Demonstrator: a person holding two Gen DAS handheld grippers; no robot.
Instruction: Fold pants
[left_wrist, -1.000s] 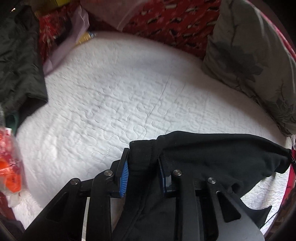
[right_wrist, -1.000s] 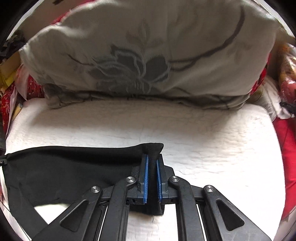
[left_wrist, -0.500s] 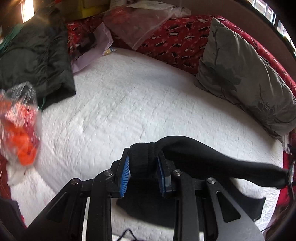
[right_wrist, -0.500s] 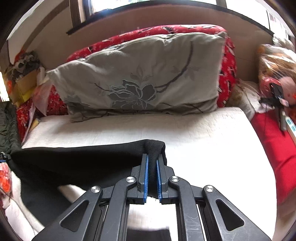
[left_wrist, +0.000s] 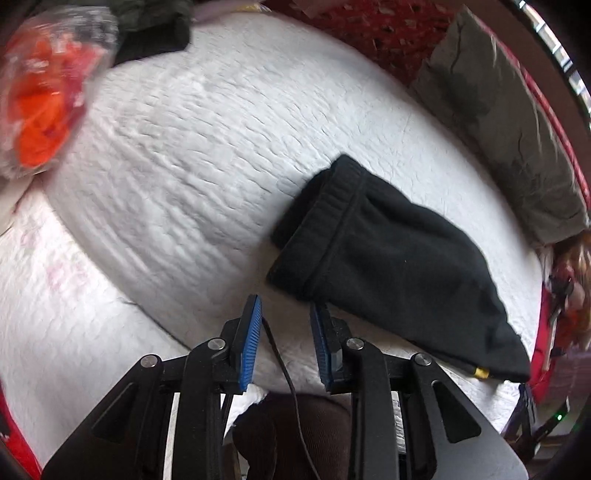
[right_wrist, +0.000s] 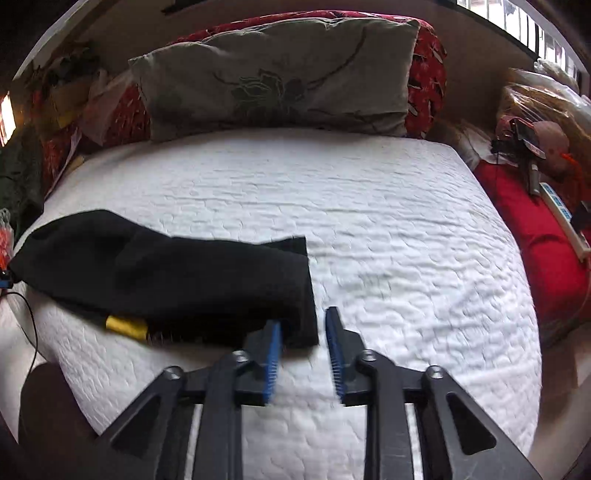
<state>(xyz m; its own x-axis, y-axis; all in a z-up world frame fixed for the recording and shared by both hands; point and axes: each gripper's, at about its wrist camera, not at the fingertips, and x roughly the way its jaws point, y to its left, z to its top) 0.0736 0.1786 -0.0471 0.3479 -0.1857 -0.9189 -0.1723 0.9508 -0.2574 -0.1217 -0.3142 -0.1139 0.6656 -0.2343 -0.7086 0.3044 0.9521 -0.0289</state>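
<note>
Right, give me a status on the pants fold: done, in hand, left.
Done: the black pants lie folded in a compact bundle on the white quilt, ribbed waistband at one end.
In hand: nothing. The left gripper and right gripper are both open beside the bundle's edges.
Left: probably little, perhaps tidying; a yellow tag sticks out and the edges look uneven.

Left gripper (left_wrist: 285, 334) jaws spread apart, nothing between the blue pads, tilted downward; right gripper (right_wrist: 303, 352) likewise, jaws parted and empty, fingers pointing forward and slightly down.
</note>
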